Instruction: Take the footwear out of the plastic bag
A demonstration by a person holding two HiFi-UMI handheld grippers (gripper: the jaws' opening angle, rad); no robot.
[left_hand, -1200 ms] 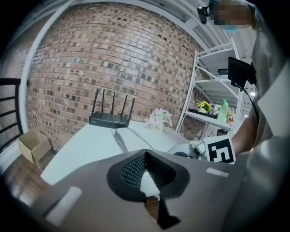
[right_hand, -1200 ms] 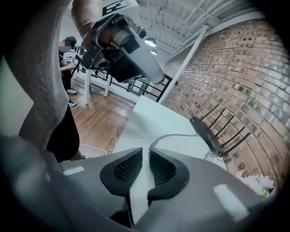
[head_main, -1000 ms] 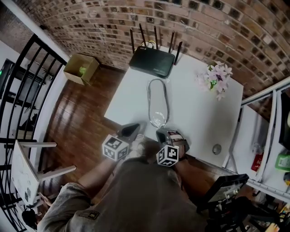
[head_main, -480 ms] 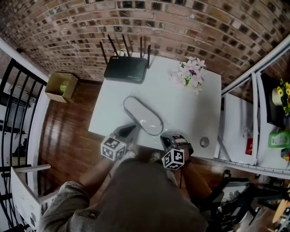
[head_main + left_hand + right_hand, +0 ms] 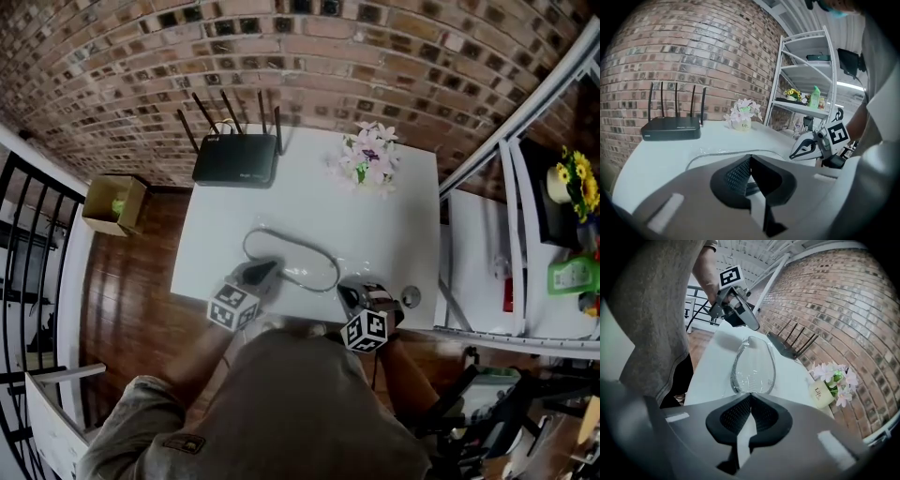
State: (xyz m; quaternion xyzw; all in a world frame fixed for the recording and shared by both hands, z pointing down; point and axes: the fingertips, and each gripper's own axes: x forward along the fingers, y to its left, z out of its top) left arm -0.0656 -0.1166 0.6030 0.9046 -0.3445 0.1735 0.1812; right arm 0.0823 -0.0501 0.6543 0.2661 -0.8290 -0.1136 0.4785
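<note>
Plainly, little of the job looks begun: in the head view the flat, clear plastic bag lies on the white rectangular table, near its front edge, and inside it only a dark, sole-shaped outline hints at the footwear, which I judge has not been taken out. The left gripper rests at the bag's near left end and the right gripper just off its near right end, each with its tongs pressed together on nothing. A black flat router with four antennas and a small pale pot of pink flowers stand at the far side, and an open brown cardboard box sits on the wooden floor to the left. From the left gripper view, its tongs meet tip to tip with nothing between them, just short of the bag's edge; print on the router's front is too small to read. From the right gripper view, its tongs are likewise closed and empty, the tip at the near end of the crinkled film, and the pot's side reads "Life". Gripping the bag, opening its mouth and drawing the footwear out all remain to be done.
</note>
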